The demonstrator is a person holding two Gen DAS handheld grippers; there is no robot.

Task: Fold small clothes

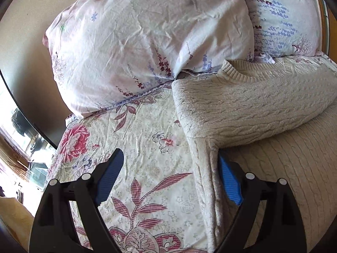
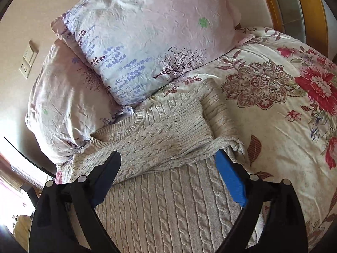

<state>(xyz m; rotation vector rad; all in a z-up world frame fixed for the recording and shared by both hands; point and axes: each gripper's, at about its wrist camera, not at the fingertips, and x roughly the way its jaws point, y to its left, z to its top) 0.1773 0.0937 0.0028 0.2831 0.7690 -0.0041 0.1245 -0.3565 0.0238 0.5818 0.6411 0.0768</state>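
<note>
A cream cable-knit sweater [image 1: 252, 109] lies flat on the floral bedspread [image 1: 147, 130], its neckline towards the pillows. In the right wrist view a sleeve [image 2: 168, 139] is folded across the sweater [image 2: 168, 200] body, with its ribbed cuff at the right shoulder. My left gripper [image 1: 169, 152] is open at the sweater's left folded edge. One finger hangs over bare bedspread and the other sits beside the knit fold. My right gripper [image 2: 167, 153] is open just above the sweater body, below the folded sleeve, with nothing pinched between its pads.
Two pale floral pillows [image 2: 147, 31] [image 2: 69, 105] lean at the head of the bed, right behind the sweater's collar. The bedspread [image 2: 273, 126] stretches to the right. A wooden frame [image 2: 294, 10] stands at the top right. A wall socket [image 2: 27, 63] is on the left wall.
</note>
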